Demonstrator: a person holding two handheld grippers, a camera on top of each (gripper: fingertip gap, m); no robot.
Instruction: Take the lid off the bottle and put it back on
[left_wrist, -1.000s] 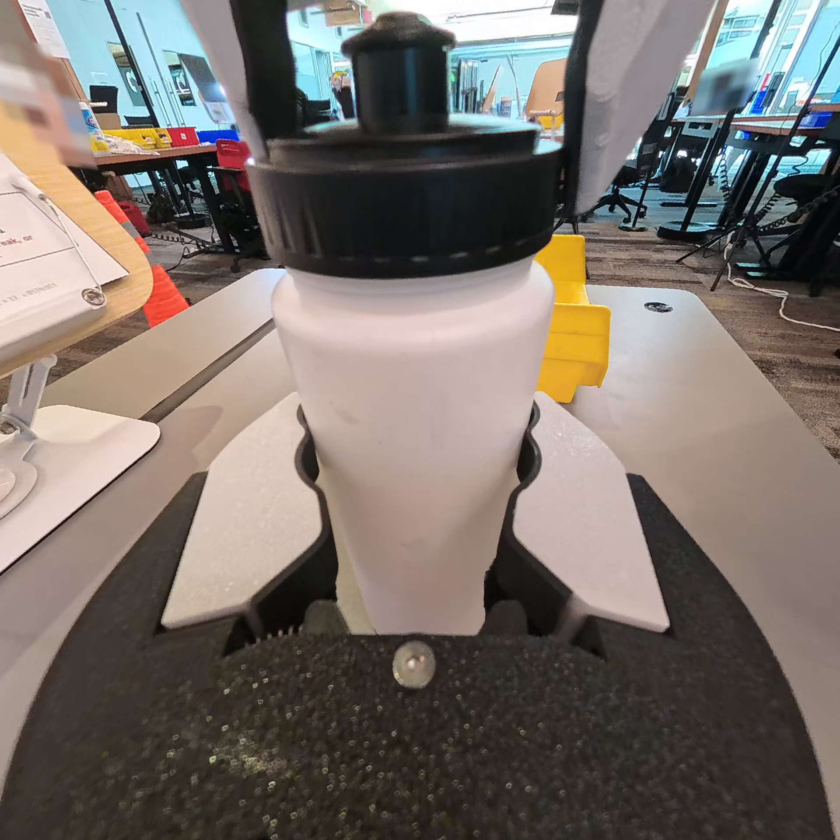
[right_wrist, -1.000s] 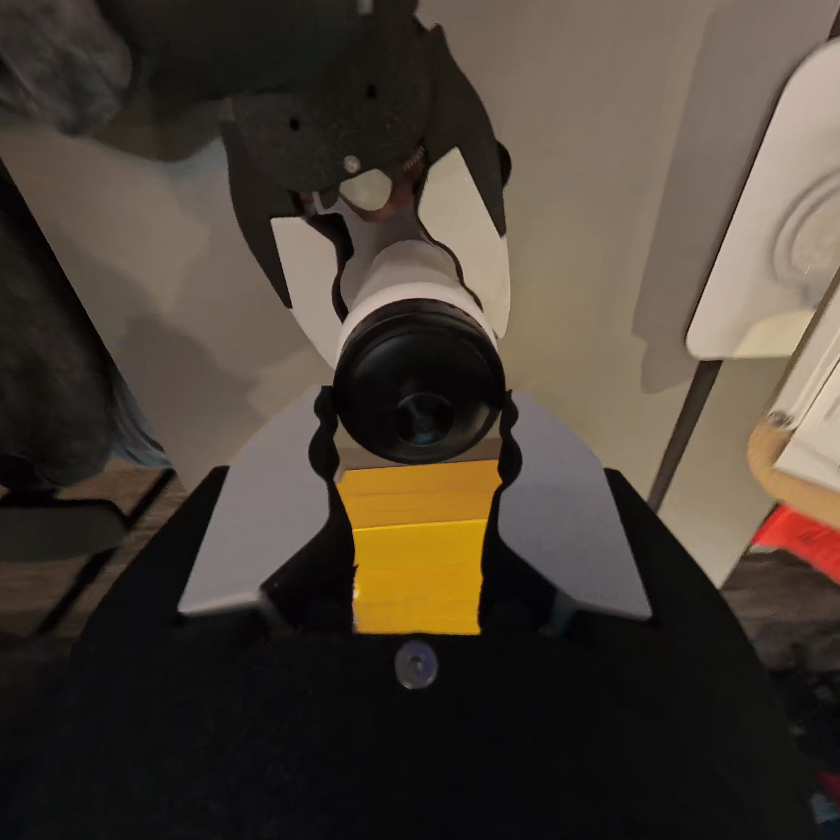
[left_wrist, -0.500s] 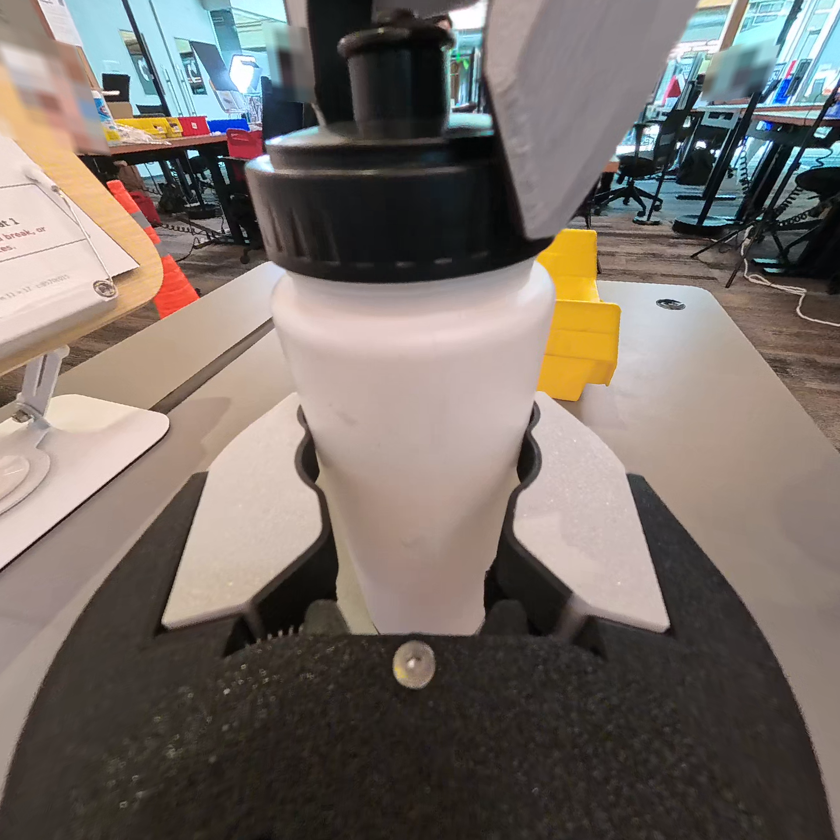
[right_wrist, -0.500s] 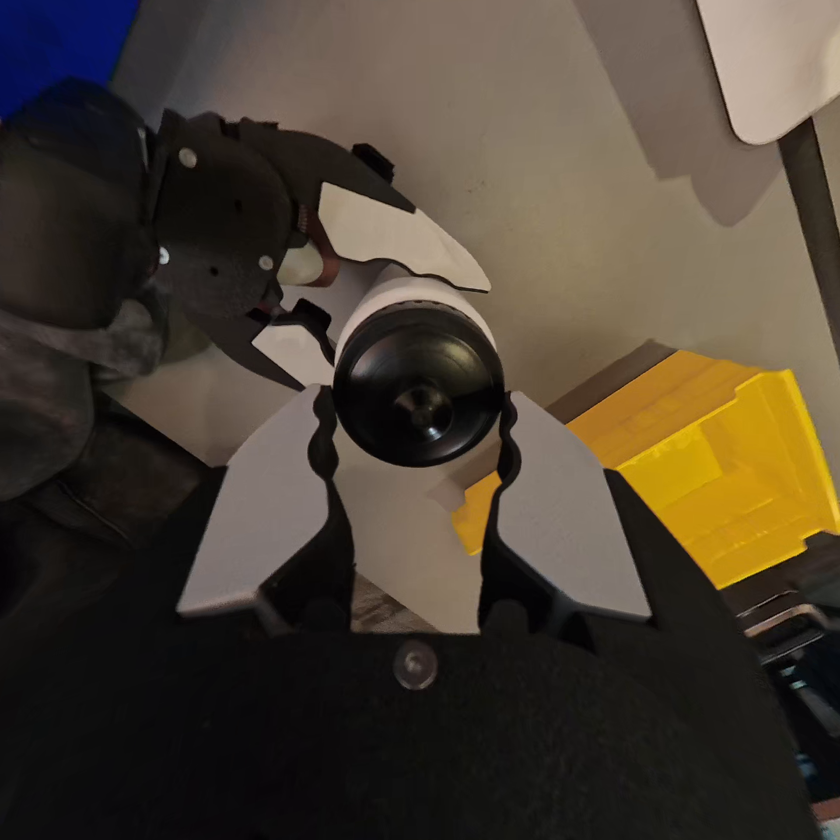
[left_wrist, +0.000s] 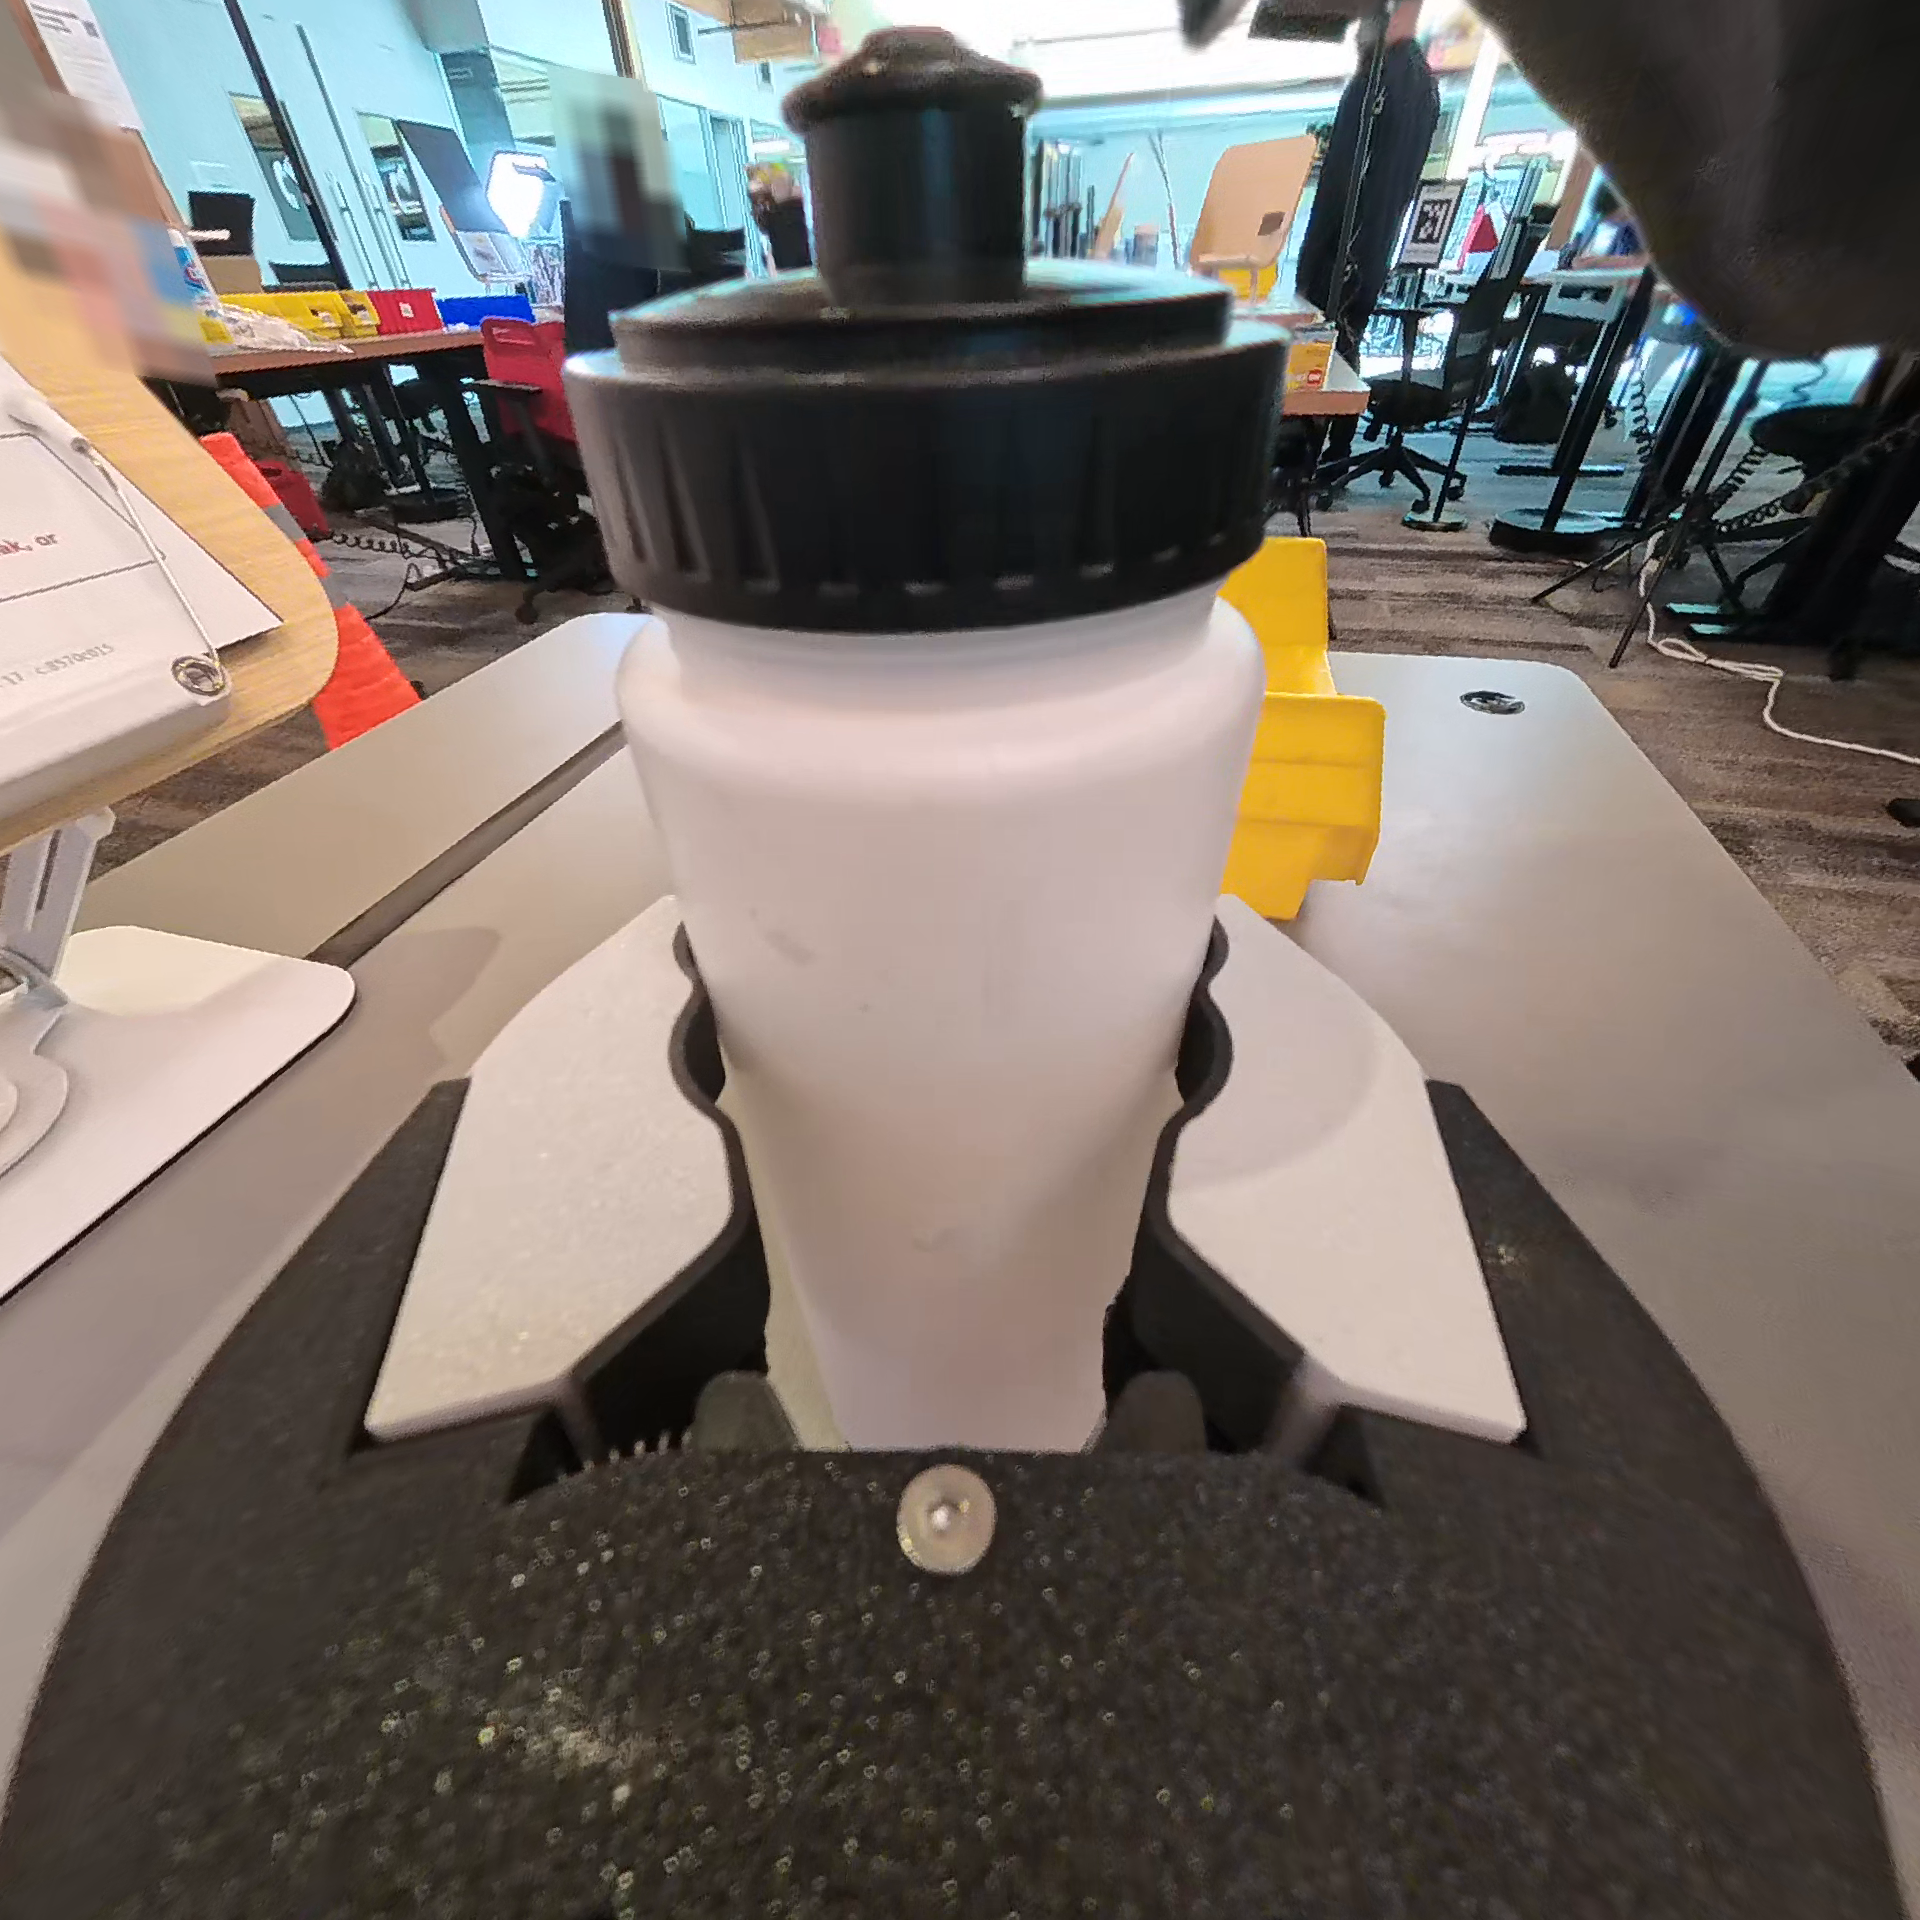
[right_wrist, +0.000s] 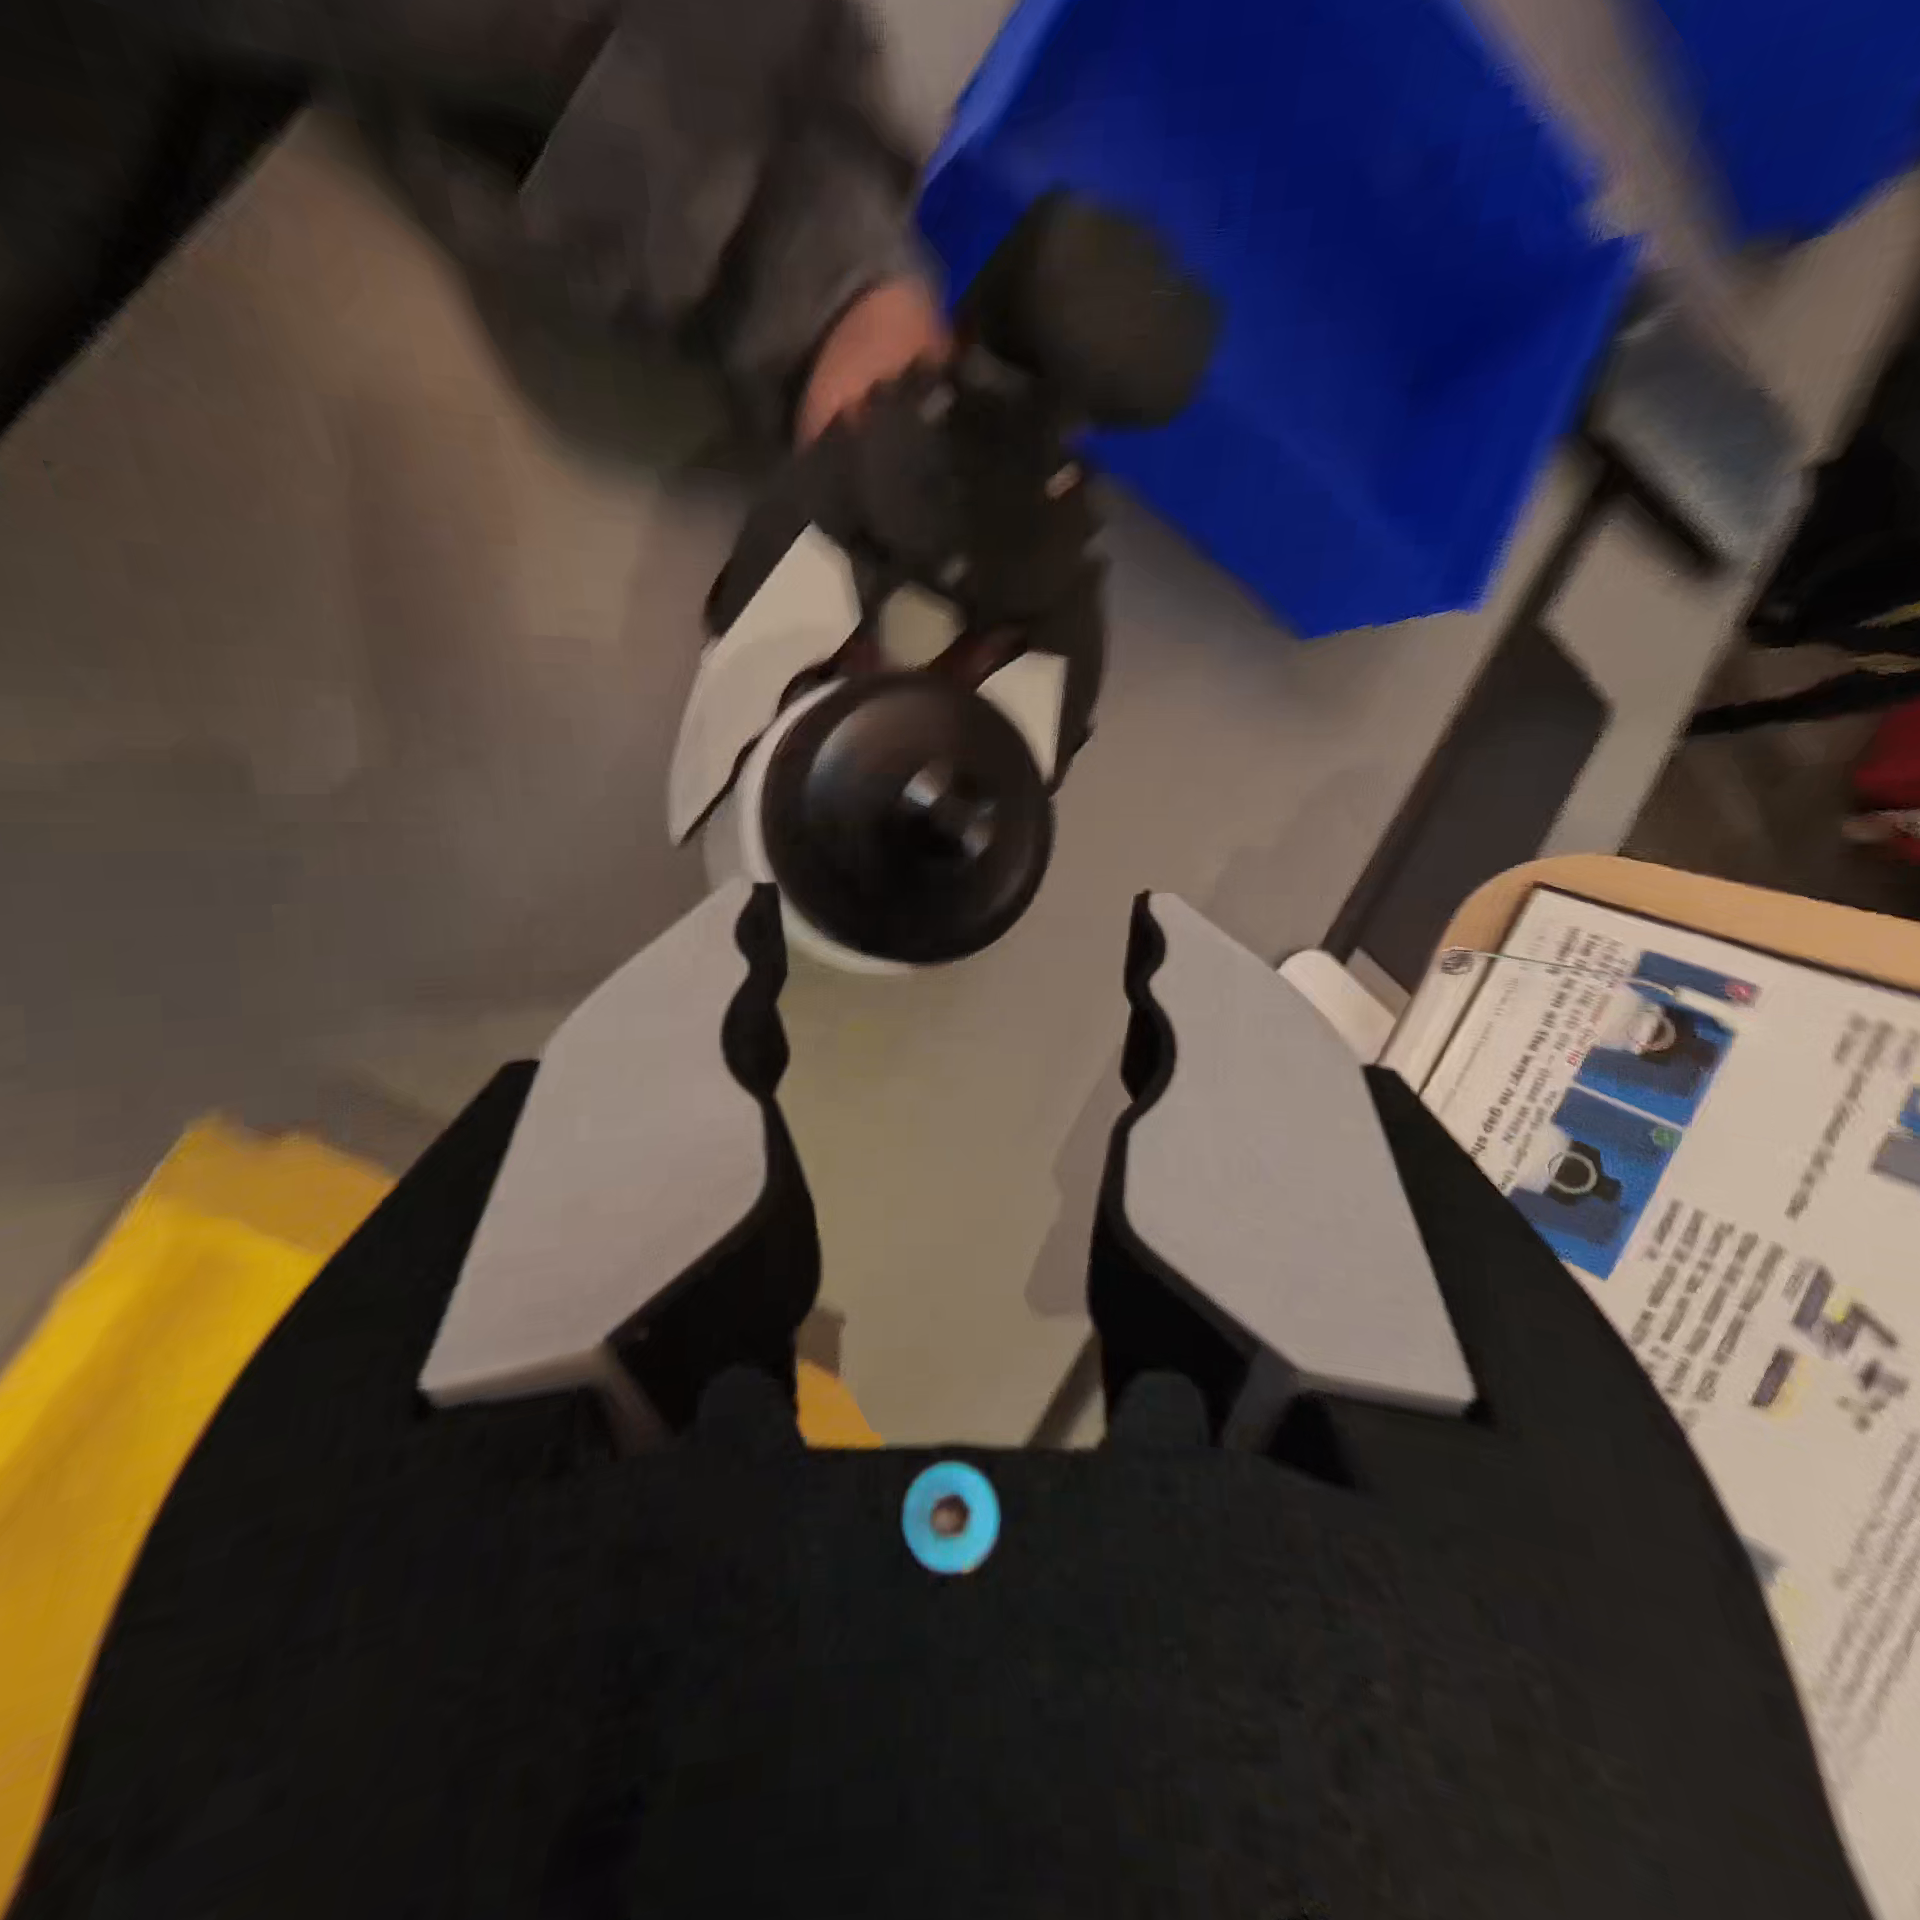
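Left wrist view: the left claw (left_wrist: 951, 1039) is clamped around the lower body of the white bottle (left_wrist: 940, 935), which stands upright between its fingers (left_wrist: 582, 1164) above the grey table (left_wrist: 1558, 935). The black lid (left_wrist: 925, 457) sits on the bottle's neck. A yellow bin (left_wrist: 1304, 774) stands just behind the bottle.

Right wrist view: blurred. The right claw (right_wrist: 951, 925) looks down from above with its jaws apart and nothing between them; the lid (right_wrist: 904, 821) lies just beyond its fingertips. A hand (right_wrist: 862, 374) holds the left claw (right_wrist: 883, 686) on the bottle. A blue bin (right_wrist: 1299, 343) stands farther off, a yellow bin (right_wrist: 135, 1340) at the lower left.
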